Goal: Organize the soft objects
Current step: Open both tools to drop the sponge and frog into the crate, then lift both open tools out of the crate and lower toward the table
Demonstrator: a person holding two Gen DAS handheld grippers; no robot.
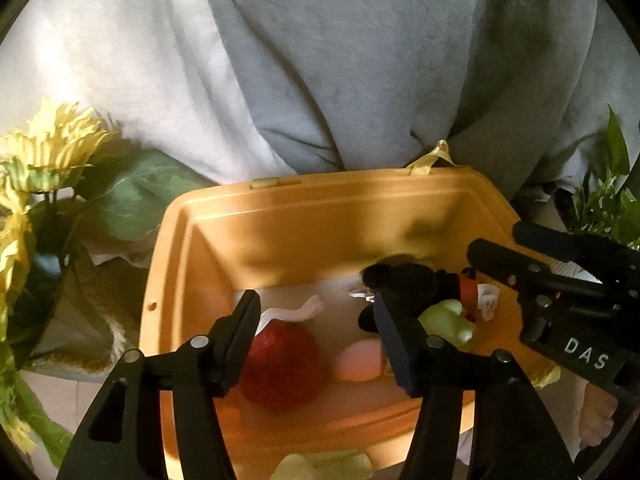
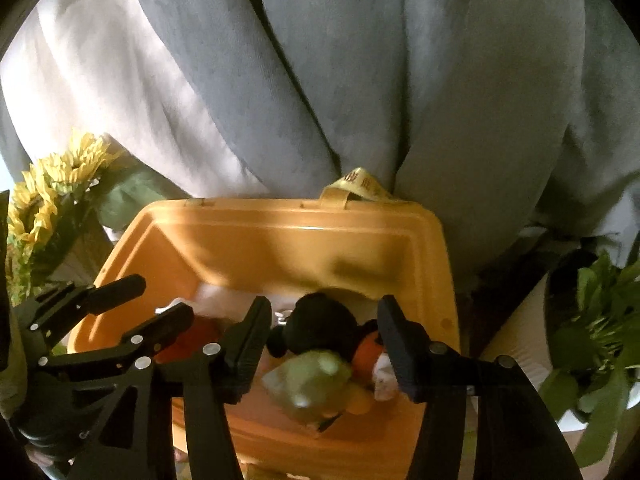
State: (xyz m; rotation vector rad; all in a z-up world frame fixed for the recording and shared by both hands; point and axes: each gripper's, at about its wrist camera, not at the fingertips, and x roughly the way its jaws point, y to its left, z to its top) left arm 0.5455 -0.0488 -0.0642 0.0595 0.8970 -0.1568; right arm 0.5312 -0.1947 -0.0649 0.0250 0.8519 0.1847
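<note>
An orange plastic bin [image 1: 224,216] [image 2: 436,280] holds soft toys. Inside lie a red plush [image 1: 280,364], a pale pink round toy [image 1: 358,360], a green plush [image 1: 448,320] [image 2: 316,380] and a black plush with an orange band [image 1: 412,280] [image 2: 320,320]. My left gripper [image 1: 316,328] is open above the bin, over the red plush and holding nothing. My right gripper [image 2: 324,340] is open over the black and green plush; its jaws stand apart on either side of them. It also shows at the right of the left wrist view [image 1: 552,268].
Grey and white curtains [image 1: 320,60] hang behind the bin. Artificial sunflowers [image 1: 48,148] [image 2: 60,184] stand at the left, and a green leafy plant [image 1: 612,200] [image 2: 600,320] at the right. A yellow ribbon loop [image 2: 360,184] sits on the bin's far rim.
</note>
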